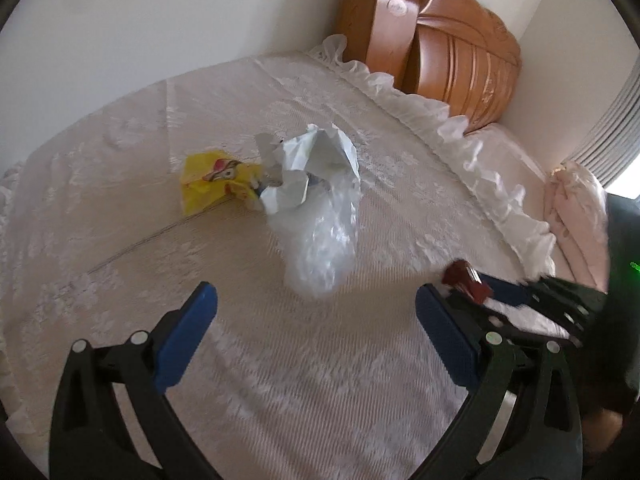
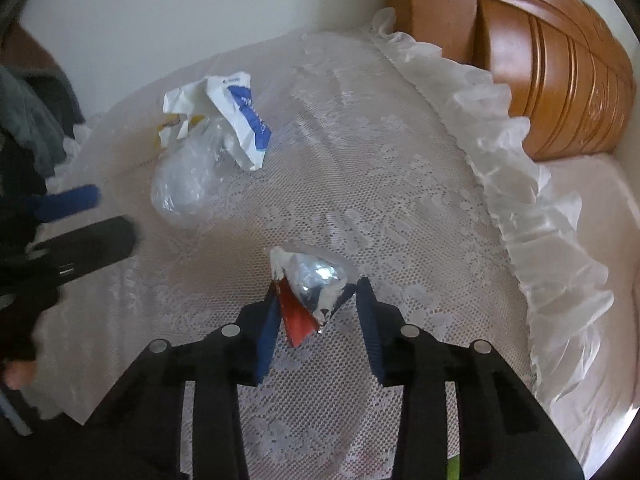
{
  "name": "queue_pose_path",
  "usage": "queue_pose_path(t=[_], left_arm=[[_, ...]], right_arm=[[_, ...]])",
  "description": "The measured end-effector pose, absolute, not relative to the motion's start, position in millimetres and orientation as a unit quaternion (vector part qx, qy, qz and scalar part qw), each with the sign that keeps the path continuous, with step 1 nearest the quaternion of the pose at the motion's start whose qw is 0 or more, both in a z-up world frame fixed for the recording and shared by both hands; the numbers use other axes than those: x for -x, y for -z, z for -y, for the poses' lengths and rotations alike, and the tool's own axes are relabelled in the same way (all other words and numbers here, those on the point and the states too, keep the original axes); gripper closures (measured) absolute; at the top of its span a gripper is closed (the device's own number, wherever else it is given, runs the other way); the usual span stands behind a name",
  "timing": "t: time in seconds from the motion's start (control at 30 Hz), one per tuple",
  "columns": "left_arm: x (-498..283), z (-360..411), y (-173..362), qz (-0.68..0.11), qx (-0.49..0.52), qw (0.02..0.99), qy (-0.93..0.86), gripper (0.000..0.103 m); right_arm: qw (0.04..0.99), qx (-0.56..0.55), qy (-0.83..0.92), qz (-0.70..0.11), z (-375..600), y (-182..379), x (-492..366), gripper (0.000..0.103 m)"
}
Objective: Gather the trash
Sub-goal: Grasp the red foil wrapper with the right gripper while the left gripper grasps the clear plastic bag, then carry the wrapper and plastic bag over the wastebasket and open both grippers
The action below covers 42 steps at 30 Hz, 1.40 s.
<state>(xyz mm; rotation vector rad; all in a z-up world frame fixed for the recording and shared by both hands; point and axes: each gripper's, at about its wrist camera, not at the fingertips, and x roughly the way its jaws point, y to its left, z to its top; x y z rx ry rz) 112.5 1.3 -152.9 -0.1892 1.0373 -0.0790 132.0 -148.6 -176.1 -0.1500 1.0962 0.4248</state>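
Trash pile (image 1: 308,200) lies on the bed (image 1: 120,240), directly ahead of the spread left gripper (image 1: 316,312); right gripper (image 2: 316,300) fingers pinch a foil wrapper (image 2: 312,284).

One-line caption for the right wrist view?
Right tool grips a red-and-silver wrapper above the lace bedspread; more trash lies behind.

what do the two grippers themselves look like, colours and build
Both match: the left gripper and right gripper have black plastic arms with slotted cut-outs, round silver pivot pins, and flat blue ribbed fingers. No cables or markings show. A bare hand appears behind the left one.
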Motion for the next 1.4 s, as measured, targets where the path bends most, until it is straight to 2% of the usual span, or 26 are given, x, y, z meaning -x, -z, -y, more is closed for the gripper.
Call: queue_pose_path(t=[0.07,0.23,0.33,0.4,0.47,0.53,0.7,1.03,1.4], left_arm=[[-123,1,159,-0.497,0.093,0.862,0.029,0.012],[-145,0,174,-0.518,0.117,0.847,0.015,0.032],[-148,-1,179,-0.525,0.126,0.842,0.016,0.039],[-149,-1,182,-0.53,0.124,0.839,0.013,0.041],[-148,-1,185,-0.535,0.125,0.836,0.013,0.049],[-147,-1,188,-0.54,0.122,0.833,0.012,0.061],[-143,0,186,-0.533,0.11,0.839,0.013,0.074],[-96,-13,157,-0.507,0.105,0.855,0.044,0.075],[-19,-2,115,-0.483,0.04,0.87,0.093,0.075]], right_arm=[[0.832,0.06,-0.199,-0.514,154,174,-133,0.067],[0.834,0.034,-0.199,-0.514,165,170,-134,0.069],[0.835,0.022,-0.2,-0.512,169,166,-130,0.069],[0.835,0.017,-0.2,-0.512,171,164,-128,0.069],[0.836,0.01,-0.201,-0.51,174,162,-125,0.069],[0.838,0.008,-0.201,-0.507,175,159,-123,0.069],[0.841,0.001,-0.202,-0.502,176,155,-120,0.069],[0.845,-0.037,-0.204,-0.492,181,148,-107,0.069],[0.849,-0.072,-0.195,-0.486,192,142,-57,0.069]])
